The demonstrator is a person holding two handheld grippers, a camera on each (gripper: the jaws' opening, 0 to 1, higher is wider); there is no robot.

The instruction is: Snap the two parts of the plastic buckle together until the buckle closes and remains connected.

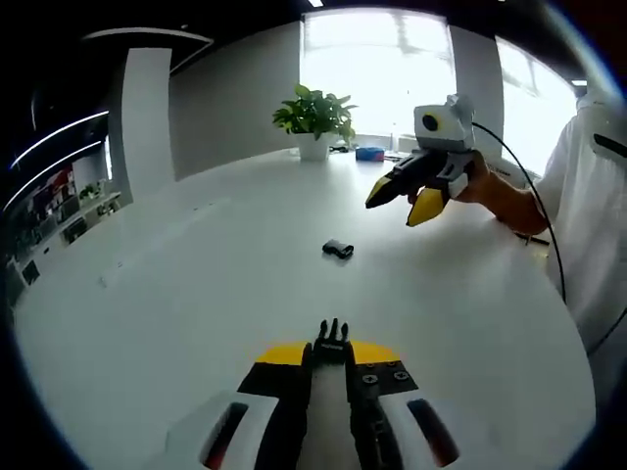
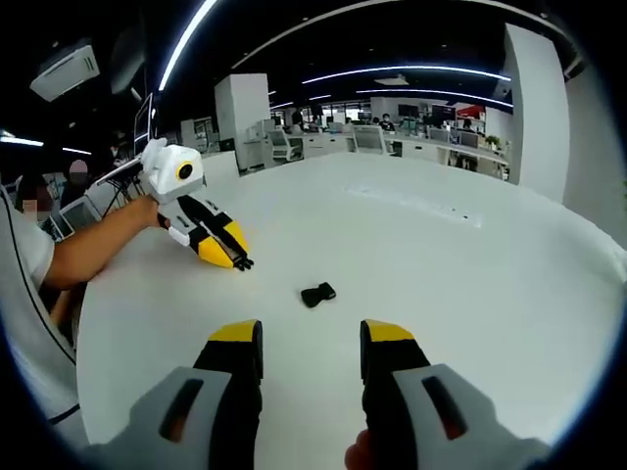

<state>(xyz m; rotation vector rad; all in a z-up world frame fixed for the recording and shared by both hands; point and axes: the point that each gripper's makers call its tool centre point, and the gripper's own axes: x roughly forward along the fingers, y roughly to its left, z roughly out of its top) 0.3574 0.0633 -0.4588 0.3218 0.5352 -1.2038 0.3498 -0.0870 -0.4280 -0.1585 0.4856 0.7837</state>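
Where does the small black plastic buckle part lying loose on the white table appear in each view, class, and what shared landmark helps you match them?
Left gripper view: the small black plastic buckle part lies just above picture centre, beyond the pronged buckle piece clamped in the left gripper.
Right gripper view: it lies near centre, above the open right gripper.
Shared landmark: the white table it rests on.

Two buckle parts: a pronged buckle piece (image 1: pixel 333 338) at 6 o'clock in the left gripper view, and a buckle socket (image 1: pixel 338 249) near centre. Two grippers, left gripper (image 1: pixel 331 364) and right gripper (image 2: pixel 310 338). One potted plant (image 1: pixel 314 119) at 12 o'clock. One counter (image 1: pixel 196 294).
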